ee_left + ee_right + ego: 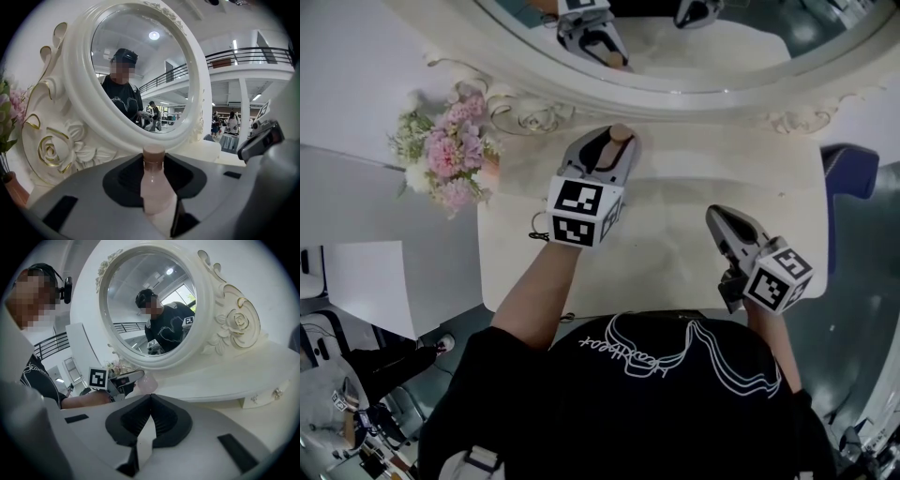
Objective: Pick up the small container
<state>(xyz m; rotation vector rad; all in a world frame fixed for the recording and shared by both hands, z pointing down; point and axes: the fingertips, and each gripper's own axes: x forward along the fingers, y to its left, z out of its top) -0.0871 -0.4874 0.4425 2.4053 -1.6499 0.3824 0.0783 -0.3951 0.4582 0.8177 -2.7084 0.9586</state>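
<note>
The small container [153, 185] is a pale pink bottle with a brownish cap [622, 132]. It stands upright between the pads of my left gripper [154, 197], which is shut on it. In the head view the left gripper [612, 147] is at the back of the white dressing table [694, 178], close to the mirror's frame. The right gripper view shows the bottle [146, 384] and the left gripper [123, 380] from the side. I cannot tell whether the bottle rests on the table. My right gripper [718, 217] hovers at the table's right front, its jaws shut with nothing between them [150, 401].
A round mirror in an ornate white frame [694, 86] stands at the back of the table. A pink and white bouquet [450, 155] is at the left, a blue seat [853, 173] at the right. A thin dark loop [539, 228] lies beside the left gripper.
</note>
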